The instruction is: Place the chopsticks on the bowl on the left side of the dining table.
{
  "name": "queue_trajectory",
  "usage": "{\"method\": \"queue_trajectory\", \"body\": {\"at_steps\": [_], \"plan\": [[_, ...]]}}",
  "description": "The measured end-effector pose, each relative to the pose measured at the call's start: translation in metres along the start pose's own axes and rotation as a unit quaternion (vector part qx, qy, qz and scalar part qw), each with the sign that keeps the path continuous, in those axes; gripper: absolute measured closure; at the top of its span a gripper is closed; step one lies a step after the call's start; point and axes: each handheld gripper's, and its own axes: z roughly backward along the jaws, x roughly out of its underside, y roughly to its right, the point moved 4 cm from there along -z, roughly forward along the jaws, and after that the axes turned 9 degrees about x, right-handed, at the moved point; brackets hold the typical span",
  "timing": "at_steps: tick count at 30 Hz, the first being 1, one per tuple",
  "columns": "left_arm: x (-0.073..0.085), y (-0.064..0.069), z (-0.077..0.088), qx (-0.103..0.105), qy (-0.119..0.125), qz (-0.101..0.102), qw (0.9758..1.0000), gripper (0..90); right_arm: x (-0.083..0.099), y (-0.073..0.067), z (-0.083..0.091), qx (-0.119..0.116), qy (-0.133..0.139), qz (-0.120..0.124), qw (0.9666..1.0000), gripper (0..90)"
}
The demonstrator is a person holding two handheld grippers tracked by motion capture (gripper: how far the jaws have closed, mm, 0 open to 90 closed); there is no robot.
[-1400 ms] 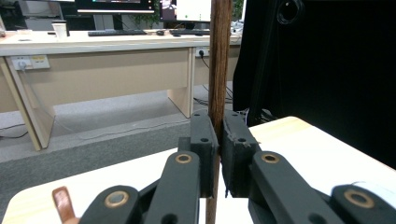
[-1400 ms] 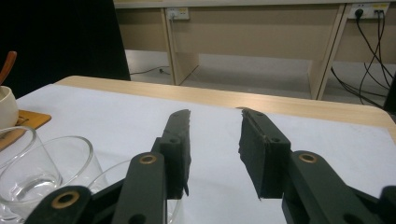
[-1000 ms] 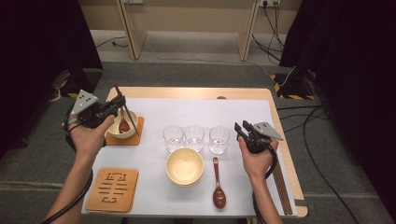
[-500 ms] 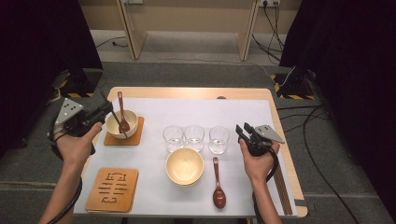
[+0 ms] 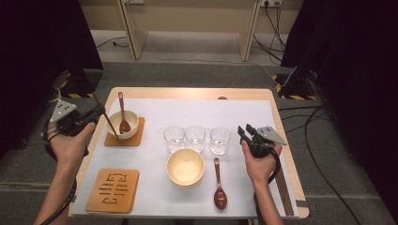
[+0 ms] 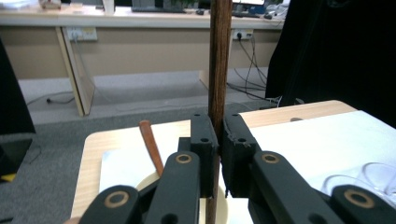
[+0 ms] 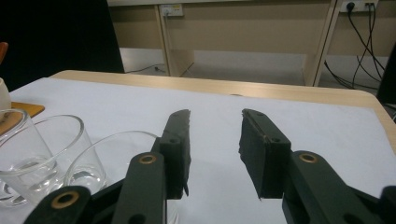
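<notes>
Chopsticks (image 6: 219, 70), dark brown and seen as one stick from the left gripper view, stand upright between the jaws of the left gripper (image 6: 219, 154), which are clamped tight on them. From the high view they show as a thin dark rod (image 5: 109, 123) slanting from the left gripper (image 5: 89, 119) at the table's left edge, about nine o'clock on the table (image 5: 197, 93), down toward the near rim of a cream bowl (image 5: 123, 125). That bowl sits on an orange coaster (image 5: 136, 139) and holds a brown spoon (image 5: 123, 115) whose handle points toward twelve o'clock. At the table's centre three clear glasses (image 5: 196, 138) stand in a row, just beside one another, with a second cream bowl (image 5: 186, 167) at their six o'clock and a second brown spoon (image 5: 219, 185) lying right of it. A carved wooden mat (image 5: 112, 190) lies at about seven o'clock. The right gripper (image 5: 248, 133) hangs at about three o'clock, near the rightmost glass, its jaws standing apart over the white cloth (image 7: 299, 126) with nothing between them.
</notes>
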Motion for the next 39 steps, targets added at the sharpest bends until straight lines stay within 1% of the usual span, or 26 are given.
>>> {"method": "queue_trajectory", "body": {"at_steps": [1,2,5,8,10,15,17,19,23,26,31,33,39], "plan": [[0.001,-0.003,-0.002,-0.001,-0.004,0.004,1.0,83.8,0.0,0.0,0.0,-0.001,-0.001,-0.003,1.0,63.1],[0.001,-0.006,-0.005,-0.002,-0.006,0.009,0.9999,83.8,0.0,0.0,0.0,0.0,0.0,0.0,1.0,63.1],[0.003,-0.014,-0.013,-0.013,-0.016,0.015,0.9997,83.8,0.0,-0.001,0.0,-0.001,-0.001,-0.002,1.0,63.1],[0.006,-0.021,-0.023,-0.02,-0.027,0.024,0.9991,83.7,0.0,-0.001,0.0,-0.002,-0.001,-0.003,1.0,63.1],[0.007,-0.025,-0.03,-0.027,-0.036,0.025,0.9987,83.7,0.0,-0.001,0.0,-0.002,-0.001,-0.002,1.0,63.1],[0.011,-0.033,-0.05,-0.036,-0.048,0.045,0.9972,83.7,0.001,-0.001,-0.001,-0.002,-0.002,-0.002,1.0,63.1],[0.012,-0.036,-0.058,-0.043,-0.056,0.052,0.9962,83.7,0.001,-0.001,-0.001,-0.002,-0.003,-0.001,1.0,63.1],[0.012,-0.039,-0.066,-0.055,-0.065,0.061,0.9945,83.6,0.002,-0.002,-0.001,-0.002,-0.003,-0.001,1.0,63.1],[0.013,-0.043,-0.081,-0.078,-0.08,0.071,0.9912,83.5,0.003,-0.003,-0.002,-0.004,-0.005,0.0,1.0,63.1],[0.017,-0.047,-0.09,-0.095,-0.092,0.083,0.9877,83.5,0.003,-0.003,-0.002,-0.004,-0.005,0.0,1.0,63.1],[0.029,-0.052,-0.1,-0.115,-0.114,0.103,0.9813,83.4,0.003,-0.002,-0.002,-0.004,-0.004,0.0,1.0,63.1],[0.035,-0.054,-0.103,-0.119,-0.123,0.114,0.9787,83.4,0.003,-0.002,-0.002,-0.005,-0.005,0.0,1.0,63.1],[0.048,-0.06,-0.109,-0.127,-0.141,0.132,0.9729,83.0,0.003,-0.003,-0.002,-0.005,-0.005,0.001,1.0,63.1]]}}
